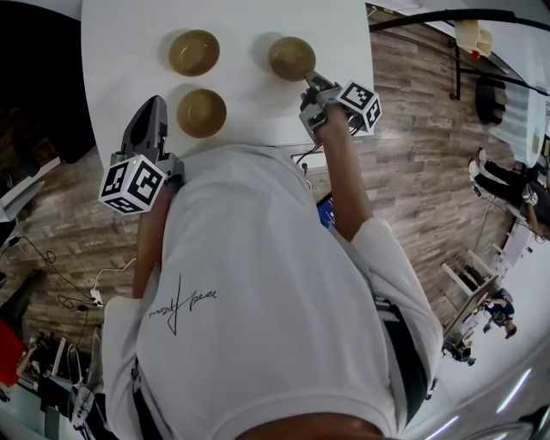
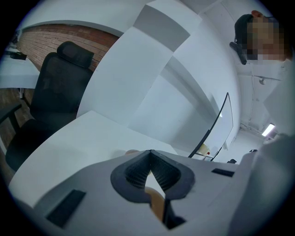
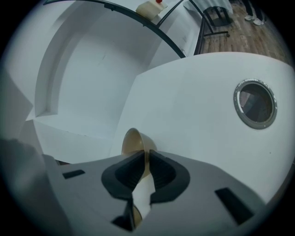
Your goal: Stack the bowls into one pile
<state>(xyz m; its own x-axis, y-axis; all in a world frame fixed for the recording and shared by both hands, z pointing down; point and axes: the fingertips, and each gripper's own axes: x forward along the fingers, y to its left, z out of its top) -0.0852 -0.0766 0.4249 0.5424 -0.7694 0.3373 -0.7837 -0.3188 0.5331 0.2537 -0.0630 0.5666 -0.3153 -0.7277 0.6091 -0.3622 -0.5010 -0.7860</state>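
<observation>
Three tan bowls are seen on the white tabletop point(image 1: 241, 21), none of them stacked. The right-hand bowl point(image 1: 291, 58) is taken as the landmark. Its near rim is pinched by the jaws of the right gripper point(image 1: 312, 82). In the right gripper view the thin rim of this bowl point(image 3: 133, 140) is seen clamped between the two dark pads of the right gripper point(image 3: 147, 156). Whether the bowl is raised off the tabletop point(image 3: 193, 115) cannot be told.

A second bowl point(image 1: 193, 51) is set well apart to the left of the right-hand bowl, about as far from the person. A third bowl point(image 1: 201, 112) is placed left of the right-hand bowl too, but nearer the person.

The left gripper point(image 1: 156, 101) is held farther left of the right-hand bowl, just beside the third bowl. In the left gripper view the jaws of the left gripper point(image 2: 150, 154) are seen pressed together at their tips, with nothing held between them.

A metal-ringed round hole point(image 3: 255, 103) is seen in the tabletop to the right of the right-hand bowl.
</observation>
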